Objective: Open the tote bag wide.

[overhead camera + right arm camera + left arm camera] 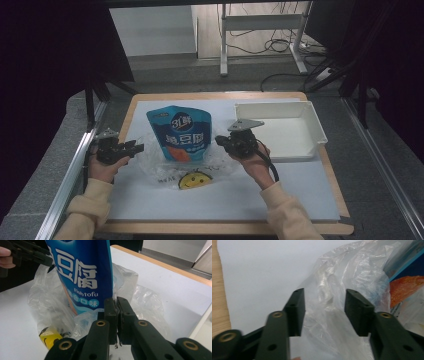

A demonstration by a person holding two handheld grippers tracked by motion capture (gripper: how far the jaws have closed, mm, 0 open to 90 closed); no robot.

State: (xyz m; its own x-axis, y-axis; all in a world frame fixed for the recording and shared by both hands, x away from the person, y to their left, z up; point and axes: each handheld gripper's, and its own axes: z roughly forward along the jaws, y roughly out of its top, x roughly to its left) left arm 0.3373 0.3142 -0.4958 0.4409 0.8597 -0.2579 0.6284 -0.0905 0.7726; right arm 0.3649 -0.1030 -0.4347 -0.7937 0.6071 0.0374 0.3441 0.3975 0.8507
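Clear plastic bag (155,160) is pinched by the right hand-held gripper (116,302); the left hand-held gripper (324,312) stands open around its edge.

high: above, forward-down | gripper views: close | shared: plastic bag (150,160)

cream sleeves (92,200), black fingers (117,312) (brass-ringed screws), trailing black cable (270,165)

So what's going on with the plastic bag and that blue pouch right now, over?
Right gripper shut on clear plastic bag. Left gripper open, bag edge between its jaws. Blue pouch upright inside bag. White tray off to the side.
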